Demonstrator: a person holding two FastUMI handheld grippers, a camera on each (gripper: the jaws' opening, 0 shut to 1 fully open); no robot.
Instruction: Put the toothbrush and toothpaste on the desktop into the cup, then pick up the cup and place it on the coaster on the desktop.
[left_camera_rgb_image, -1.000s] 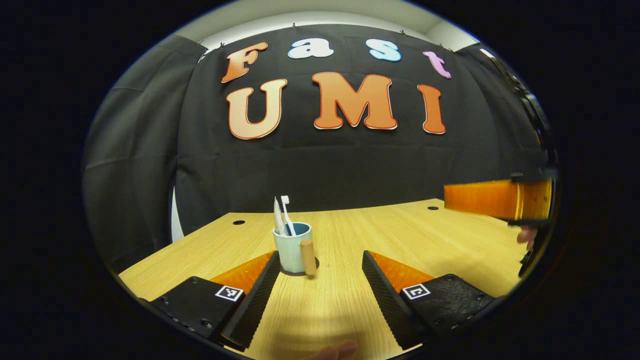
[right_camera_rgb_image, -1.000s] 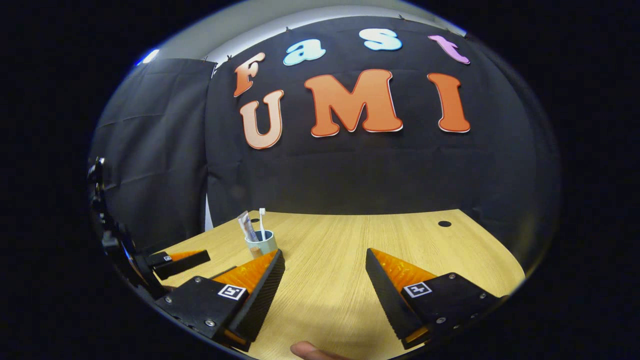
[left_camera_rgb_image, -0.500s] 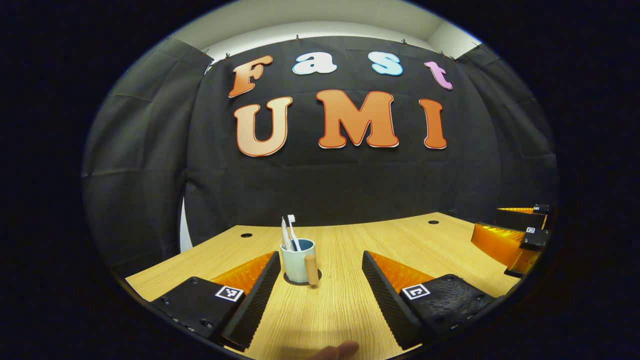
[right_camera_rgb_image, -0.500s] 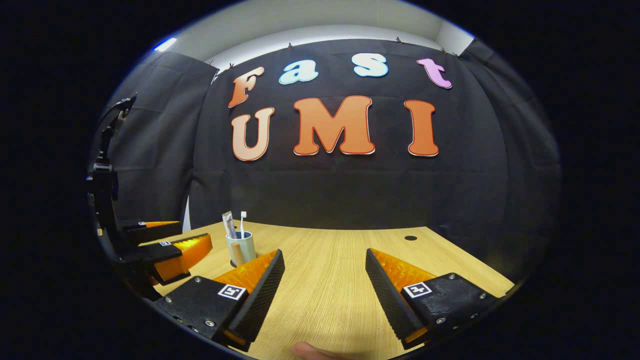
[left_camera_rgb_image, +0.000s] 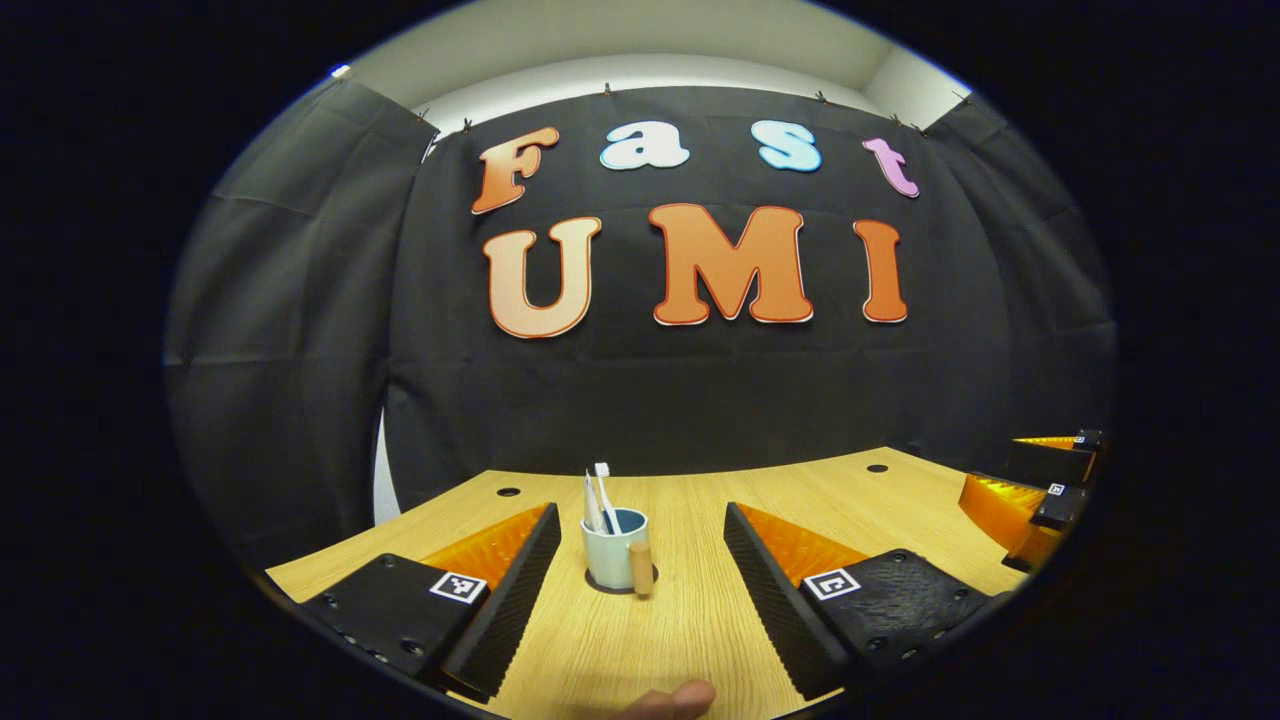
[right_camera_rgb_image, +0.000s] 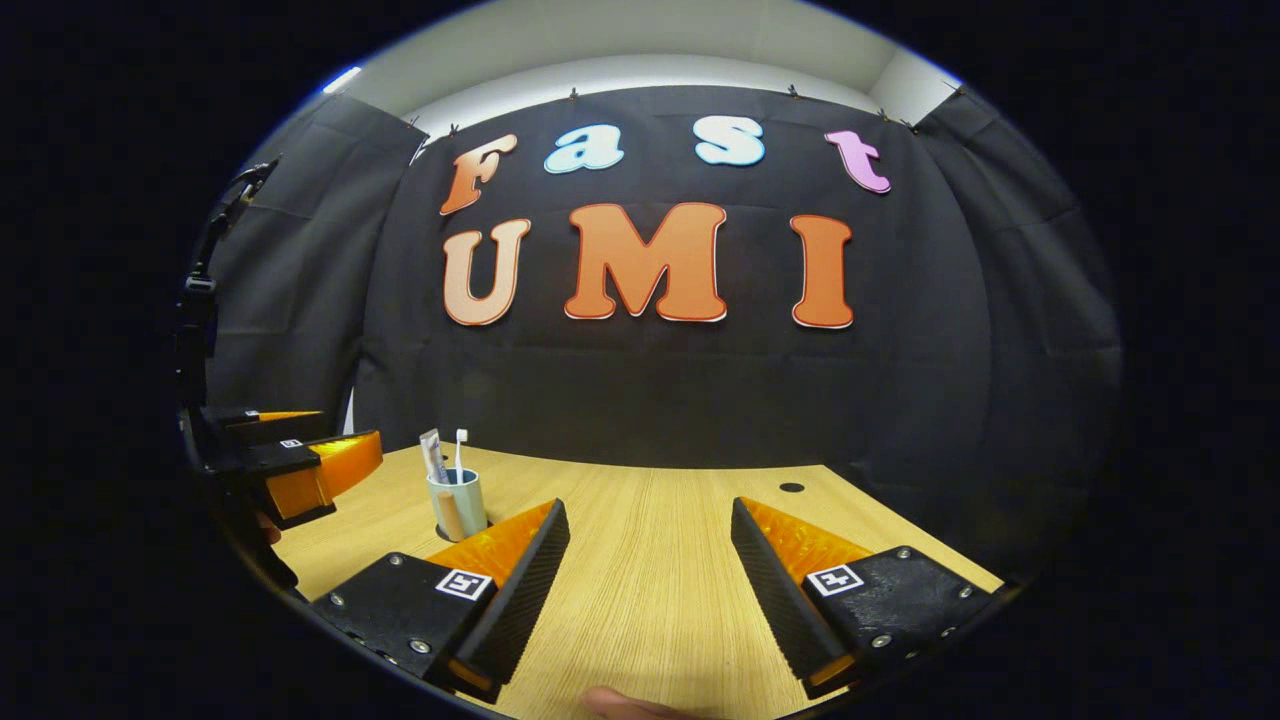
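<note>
Cup (left_camera_rgb_image: 610, 557): pale cup with a blue inside and a wooden handle (left_camera_rgb_image: 641, 567), standing upright on a dark round coaster (left_camera_rgb_image: 597, 583) on the tabletop (left_camera_rgb_image: 690, 620).
Contents: toothbrush (left_camera_rgb_image: 603, 485) and toothpaste (left_camera_rgb_image: 591, 503), both upright in the cup, leaning side by side above the rim.
Left tongs (left_camera_rgb_image: 640, 590): wide open, holding nothing; the 2 fingers flank the lower part of the left gripper view.
Cup relative to left tongs: ahead of the fingertips, between the lines of the 2 fingers and nearer the left one; apart from both.
Right tongs (right_camera_rgb_image: 650, 590): wide open, holding nothing, above bare tabletop (right_camera_rgb_image: 650, 560).
Cup relative to right tongs: the cup (right_camera_rgb_image: 458, 503) lies ahead and to the left, beyond the left finger, well apart from the gap.
Left gripper view: handle faces the camera at the cup's right; coaster shows as a dark ring under the base; the right tongs (left_camera_rgb_image: 1040, 485) appear at the far right edge, fingers apart.
Right gripper view: handle (right_camera_rgb_image: 451, 516) sits at the cup's front left; toothpaste (right_camera_rgb_image: 433, 457) shows its flat side, with the toothbrush (right_camera_rgb_image: 460, 452) to its right; the left tongs (right_camera_rgb_image: 300, 450) appear at the far left, near the cup but apart from it.
Thumb tips: 1 at the bottom edge of each view (left_camera_rgb_image: 672, 698) (right_camera_rgb_image: 610, 702).
</note>
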